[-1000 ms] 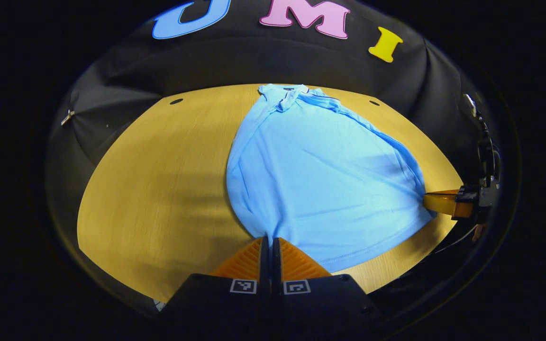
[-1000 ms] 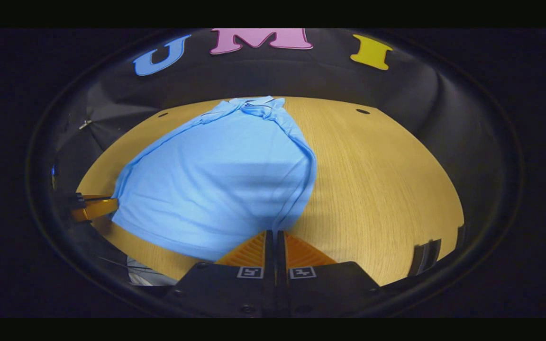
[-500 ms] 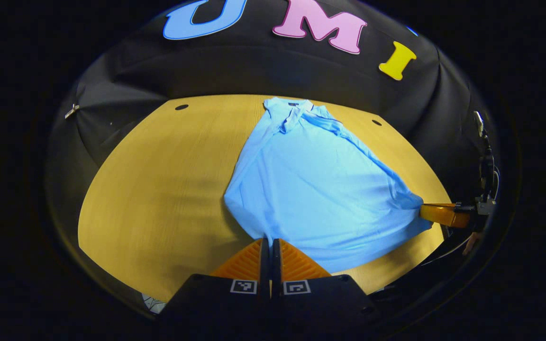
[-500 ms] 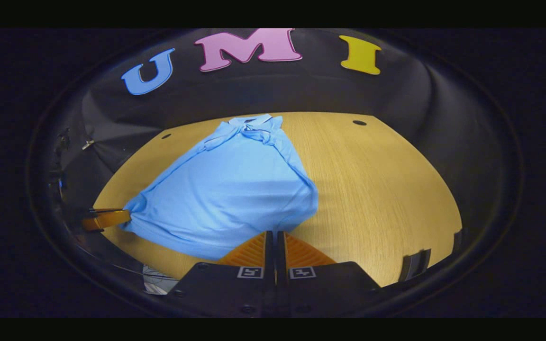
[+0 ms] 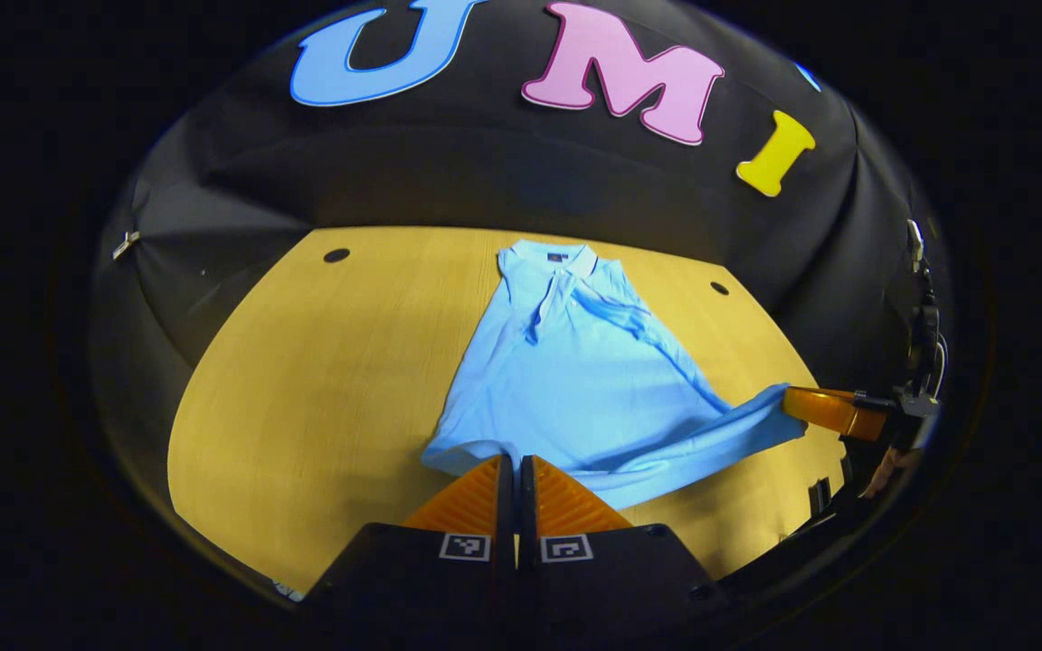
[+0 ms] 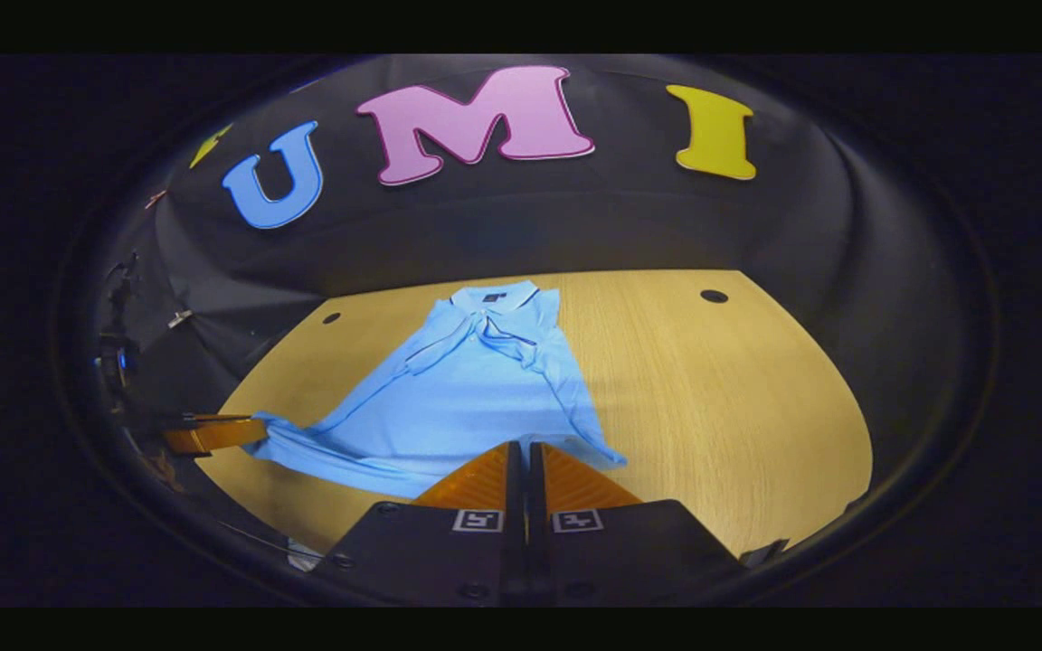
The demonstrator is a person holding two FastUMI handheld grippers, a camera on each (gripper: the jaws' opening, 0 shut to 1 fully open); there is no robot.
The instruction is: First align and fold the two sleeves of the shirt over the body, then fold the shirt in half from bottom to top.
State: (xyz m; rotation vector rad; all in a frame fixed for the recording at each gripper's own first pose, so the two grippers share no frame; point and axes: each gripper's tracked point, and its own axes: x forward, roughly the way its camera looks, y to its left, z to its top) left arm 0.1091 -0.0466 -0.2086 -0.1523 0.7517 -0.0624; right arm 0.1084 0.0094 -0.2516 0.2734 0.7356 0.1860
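shirt (image 5: pixel 575 380): 1, light blue | sleeves: 2, folded over the body | grippers: 2, left gripper (image 5: pixel 516 463), right gripper (image 6: pixel 525 449) | desk (image 5: pixel 322 380): 1 | round holes in desk (image 5: pixel 336 256): 2

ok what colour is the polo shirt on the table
Light blue, plain, no pattern. The polo shirt shows best in the left gripper view, lying on the wooden table.

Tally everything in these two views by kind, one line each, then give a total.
Shirt: 1, light blue, its bottom corners pinched.
Hand-held grippers: 2, the left hand-held gripper and the right hand-held gripper.
Table: 1, wooden.
Total: 4.
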